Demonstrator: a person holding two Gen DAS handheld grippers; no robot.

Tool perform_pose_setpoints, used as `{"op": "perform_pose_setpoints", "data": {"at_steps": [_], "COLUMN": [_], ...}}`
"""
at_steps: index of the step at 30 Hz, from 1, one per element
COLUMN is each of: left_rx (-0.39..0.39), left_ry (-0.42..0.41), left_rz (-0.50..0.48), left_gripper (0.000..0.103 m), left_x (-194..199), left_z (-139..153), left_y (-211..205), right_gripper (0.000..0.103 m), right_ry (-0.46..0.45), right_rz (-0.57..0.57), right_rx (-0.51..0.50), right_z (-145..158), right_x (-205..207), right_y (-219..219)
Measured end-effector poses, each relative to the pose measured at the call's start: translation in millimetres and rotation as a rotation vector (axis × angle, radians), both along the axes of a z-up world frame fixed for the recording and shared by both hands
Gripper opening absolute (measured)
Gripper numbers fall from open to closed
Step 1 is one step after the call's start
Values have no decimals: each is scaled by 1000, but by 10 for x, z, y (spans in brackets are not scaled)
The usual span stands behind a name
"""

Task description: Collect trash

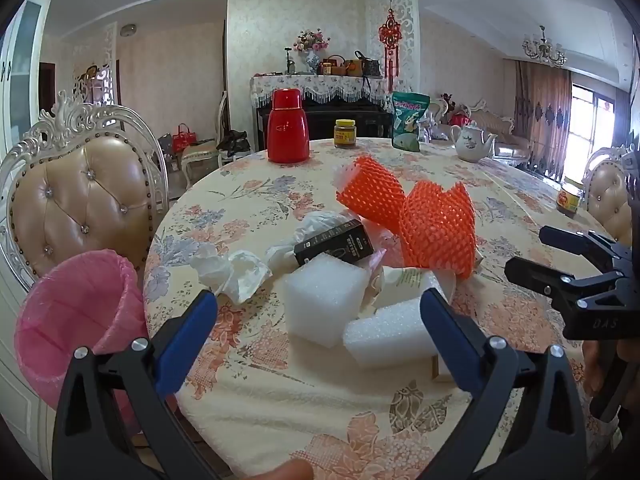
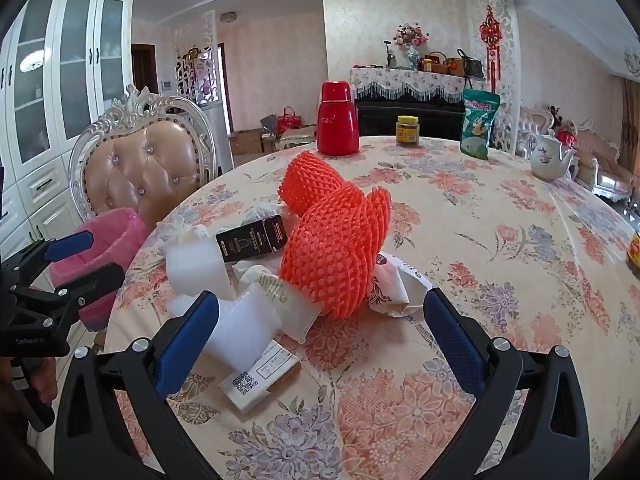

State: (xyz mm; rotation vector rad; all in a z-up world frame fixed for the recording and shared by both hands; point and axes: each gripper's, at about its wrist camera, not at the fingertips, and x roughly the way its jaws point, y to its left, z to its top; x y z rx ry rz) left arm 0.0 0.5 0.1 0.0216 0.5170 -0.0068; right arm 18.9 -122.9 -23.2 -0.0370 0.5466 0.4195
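Left tool [image 1: 320, 304] gapes over floral table [image 1: 248, 384] (ornate room).

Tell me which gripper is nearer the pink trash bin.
Left. The left gripper hangs open over the table edge right beside the pink trash bin; the right gripper, also open, sits farther along the table, beyond the left one.

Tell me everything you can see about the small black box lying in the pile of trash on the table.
The small black rectangular box looks like cardboard, closed, with a gold emblem and small light print on its faces. It lies on its side in the middle of the pile on the floral tablecloth, leaning on the white foam block, with crumpled white plastic behind it and the orange foam netting just beside it. No gripper touches it.
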Motion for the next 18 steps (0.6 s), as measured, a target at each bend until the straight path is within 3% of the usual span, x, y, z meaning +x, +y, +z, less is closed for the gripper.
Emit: {"op": "perform_pose_setpoints", "data": {"at_steps": [18], "left_rx": [-9], "left_ry": [4], "left_rz": [4], "left_gripper": [98], "left_x": [3], "left_z": [-12], "left_y": [16], "right_gripper": [96], "right_ry": [0], "right_rz": [7], "right_rx": [-2], "right_z": [-23], "right_x": [7], "right_y": [0]}}
